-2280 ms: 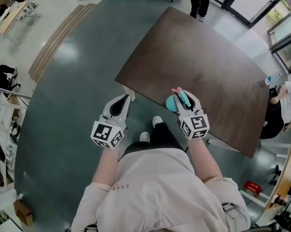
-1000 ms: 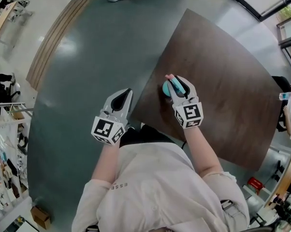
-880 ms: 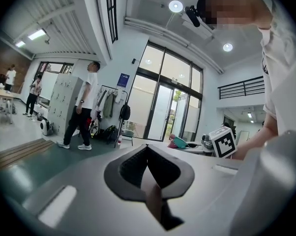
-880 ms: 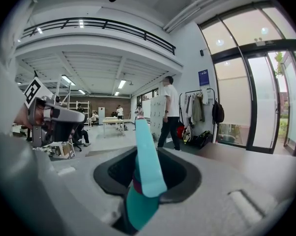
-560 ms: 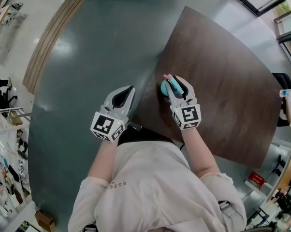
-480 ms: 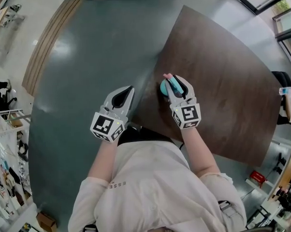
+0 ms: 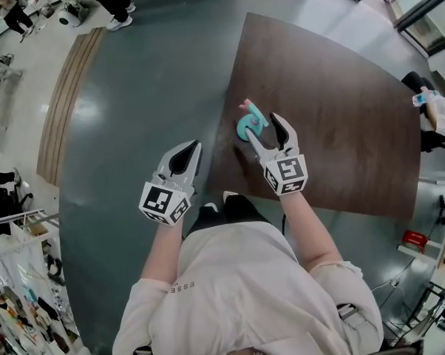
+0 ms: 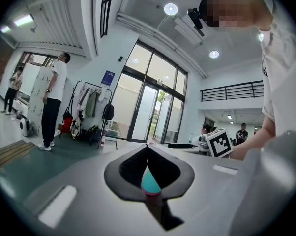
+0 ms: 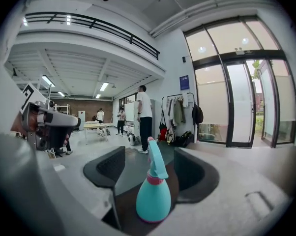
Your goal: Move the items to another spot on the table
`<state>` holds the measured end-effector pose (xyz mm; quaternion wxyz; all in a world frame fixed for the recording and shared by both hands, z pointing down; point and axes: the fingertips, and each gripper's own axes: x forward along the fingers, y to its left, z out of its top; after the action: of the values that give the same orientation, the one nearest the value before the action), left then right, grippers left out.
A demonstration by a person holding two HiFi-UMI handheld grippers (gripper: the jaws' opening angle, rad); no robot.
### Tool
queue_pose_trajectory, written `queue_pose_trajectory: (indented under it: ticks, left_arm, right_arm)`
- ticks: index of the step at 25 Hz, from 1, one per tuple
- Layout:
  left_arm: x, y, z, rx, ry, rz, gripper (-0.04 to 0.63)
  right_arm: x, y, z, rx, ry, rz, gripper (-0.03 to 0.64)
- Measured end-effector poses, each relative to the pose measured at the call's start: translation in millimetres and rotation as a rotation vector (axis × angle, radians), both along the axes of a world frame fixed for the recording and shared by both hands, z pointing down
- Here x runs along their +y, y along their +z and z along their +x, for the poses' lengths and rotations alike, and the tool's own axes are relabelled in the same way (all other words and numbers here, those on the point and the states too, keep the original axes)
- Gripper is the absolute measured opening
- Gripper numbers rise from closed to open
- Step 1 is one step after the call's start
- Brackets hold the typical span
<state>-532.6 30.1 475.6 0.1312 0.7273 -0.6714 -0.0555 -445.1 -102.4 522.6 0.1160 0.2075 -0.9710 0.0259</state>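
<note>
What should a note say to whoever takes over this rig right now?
Left gripper: jaws shut, empty, held over the floor beside the table's near edge.
Right gripper: jaws opening, with the bottle between them and the pads off it.
Bottle: upright on the table, by the near left edge.
Done: the bottle is set down.
Left: back the right gripper away without tipping it. No other item to move is in view.
</note>
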Motion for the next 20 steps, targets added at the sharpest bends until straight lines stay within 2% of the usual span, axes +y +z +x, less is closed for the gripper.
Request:
queue_pose_trajectory:
  ticks: [6, 8, 10, 13, 20]
  left_arm:
    - [20, -15, 26, 0.019, 0.093, 0.015, 0.008]
    - [26, -15, 36, 0.023, 0.131, 0.007, 0.008]
    - [30, -13, 44, 0.024, 0.155, 0.000, 0.008]
    - [29, -13, 60, 0.013, 0.171, 0.003, 0.008]
    - [20, -28, 135, -0.008, 0.169, 0.055, 0.008]
  right_arm:
    - [26, -27, 47, -0.019, 0.139, 0.030, 0.285]
    - [37, -32, 65, -0.004, 0.183, 0.060, 0.263]
    - [46, -33, 83, 0.006, 0.223, 0.074, 0.175]
    - [50, -31, 114, 0.000, 0.271, 0.069, -0.012]
    - [55, -30, 203, 0.000, 0.261, 0.067, -0.012]
